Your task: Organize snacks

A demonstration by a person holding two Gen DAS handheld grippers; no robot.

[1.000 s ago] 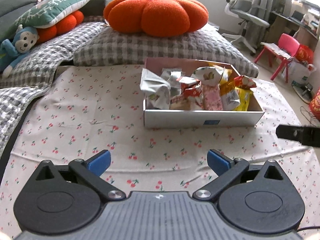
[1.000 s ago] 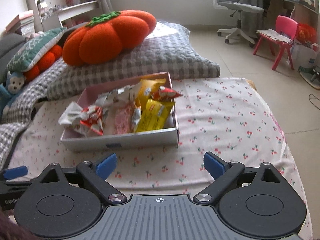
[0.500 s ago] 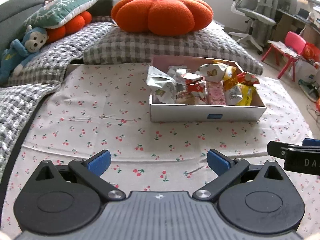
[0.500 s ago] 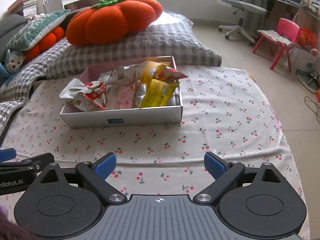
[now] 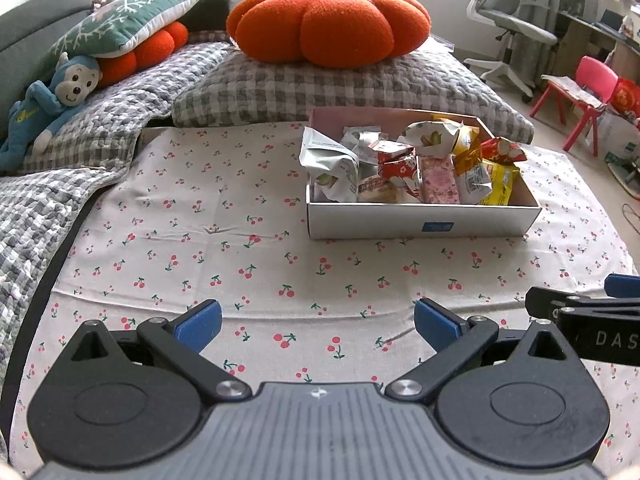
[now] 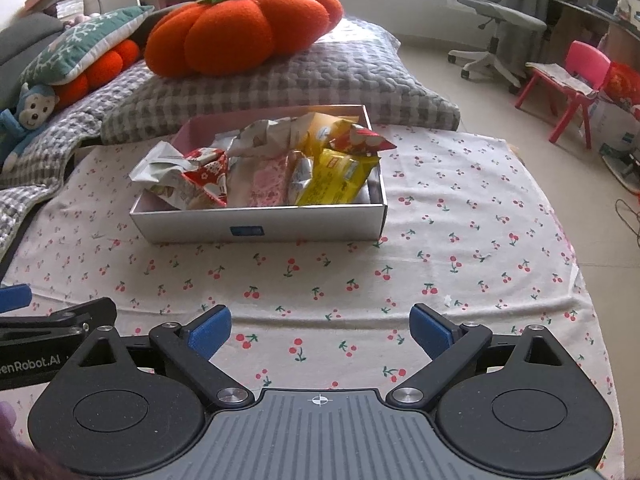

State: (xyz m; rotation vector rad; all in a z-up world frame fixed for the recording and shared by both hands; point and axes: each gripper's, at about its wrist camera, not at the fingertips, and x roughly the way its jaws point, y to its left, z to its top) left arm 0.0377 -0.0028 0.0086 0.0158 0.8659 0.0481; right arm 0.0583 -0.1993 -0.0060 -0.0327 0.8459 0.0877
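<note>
1. The left gripper (image 5: 316, 320) hangs low over the near edge of the bed, its fingers (image 5: 198, 319) spread wide with nothing between them.
2. The right gripper (image 6: 320, 322) sits just beside it at the same near edge, fingers (image 6: 430, 328) equally wide apart and empty; each gripper's tip shows at the margin of the other's view.
3. The white box (image 6: 260, 224) lies on the cherry-print sheet (image 5: 200, 240), past the middle of the bed toward the far edge, with its long front wall facing the grippers.
4. The snacks (image 6: 280, 168) are heaped inside it and stick up over the rim: a crumpled silver bag (image 5: 332, 164) at the left end, red and pink packets in the middle, and a yellow packet (image 6: 336, 180) at the right end.
5. A bare band of sheet runs between the fingers and the box front.
6. More bare sheet lies left of the box, up to the grey checked blanket (image 5: 36, 200) along the bed's left edge.
7. Behind the box a checked pillow (image 5: 340, 88) carrying an orange pumpkin cushion (image 5: 332, 24) closes off the far edge.
8. The bed's right edge drops to open floor (image 6: 500, 120).
</note>
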